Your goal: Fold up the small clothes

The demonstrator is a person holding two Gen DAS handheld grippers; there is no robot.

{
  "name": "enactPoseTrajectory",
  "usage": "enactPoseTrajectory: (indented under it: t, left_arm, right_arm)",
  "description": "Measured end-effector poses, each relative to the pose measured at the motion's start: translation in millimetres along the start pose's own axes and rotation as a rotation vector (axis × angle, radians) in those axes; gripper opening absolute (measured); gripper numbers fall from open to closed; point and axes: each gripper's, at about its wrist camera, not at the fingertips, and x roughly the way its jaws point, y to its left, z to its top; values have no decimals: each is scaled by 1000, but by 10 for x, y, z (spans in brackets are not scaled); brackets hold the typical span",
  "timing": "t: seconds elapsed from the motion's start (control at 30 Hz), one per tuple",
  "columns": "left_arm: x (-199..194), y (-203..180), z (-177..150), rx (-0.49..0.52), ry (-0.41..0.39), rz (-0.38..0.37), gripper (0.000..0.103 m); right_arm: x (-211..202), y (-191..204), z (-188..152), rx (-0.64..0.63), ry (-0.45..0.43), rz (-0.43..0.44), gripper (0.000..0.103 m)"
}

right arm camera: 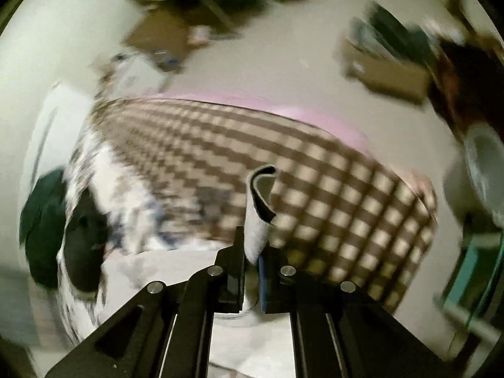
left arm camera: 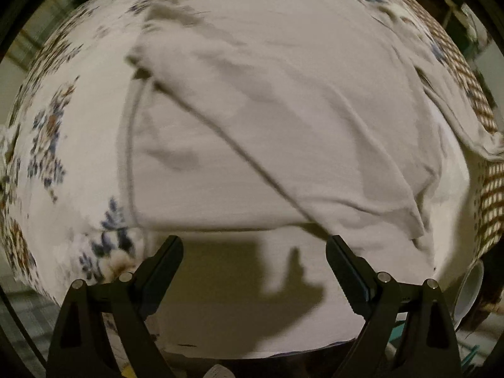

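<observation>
Right tongs (right arm camera: 252,252) pinch the white garment (left arm camera: 283,110) edge for folding, while left tongs (left arm camera: 253,258) (spread, empty) hover at its 6 o'clock hem.

Dim, warm indoor light; both views bulge at their dark fisheye edges. The right wrist view is heavily motion-blurred. A hard shadow (left arm camera: 277,280) falls on the cloth in the left view.
</observation>
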Motion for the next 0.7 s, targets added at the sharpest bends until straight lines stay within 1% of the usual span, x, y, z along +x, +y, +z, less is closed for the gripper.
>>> enactPoseTrajectory:
  t: [0.03, 0.07, 0.1, 0.17, 0.2, 0.23, 0.27, 0.3, 0.33, 0.37, 0.4, 0.5, 0.6, 0.63, 0.7]
  left_arm:
    - [-7, 99, -44, -27, -6, 0, 93]
    - [-8, 205, -91, -55, -6, 3, 93]
    - [-5, 312, -133, -81, -5, 3, 93]
    - [-16, 555, -248, -130, -6, 10, 93]
    - [-18, 659, -309, -151, -5, 16, 93]
    - [-19, 758, -357, -173, -5, 20, 93]
    - [-18, 849, -430, -198, -3, 23, 93]
    - [-1, 929, -397, -215, 2, 26, 93]
    - [23, 1067, -481, -246, 12, 32, 93]
    - [13, 1232, -477, -267, 20, 36, 93]
    - [15, 1344, -509, -280, 26, 43, 93]
    - [91, 1708, -723, -338, 51, 73, 93]
    - [180, 1964, -869, -380, 69, 89, 93]
    - [220, 2014, -910, -392, 73, 89, 93]
    - [279, 2113, -941, -412, 78, 84, 93]
  right_arm:
    - [-76, 189, -40, -61, -4, 23, 7]
    - [-104, 491, -111, -135, 0, 50, 7]
    - [-140, 817, -232, -228, 7, 80, 7]
    - [-165, 1439, -600, -407, 34, 140, 7]
    - [-154, 1712, -826, -494, 54, 168, 7]
    - [-150, 1883, -1026, -557, 68, 187, 7]
    - [-124, 2125, -1317, -649, 91, 212, 7]
    - [-81, 2349, -1662, -751, 120, 232, 7]
    - [-23, 2496, -1961, -826, 148, 243, 7]
    - [29, 2598, -2284, -909, 189, 250, 7]
    - [88, 2655, -2638, -994, 242, 252, 7]
    - [225, 2628, -3413, -1166, 355, 231, 7]
    - [380, 2434, -3904, -1283, 439, 191, 7]
    - [438, 2332, -3995, -1306, 468, 178, 7]
    - [628, 2141, -4219, -1367, 593, 109, 7]
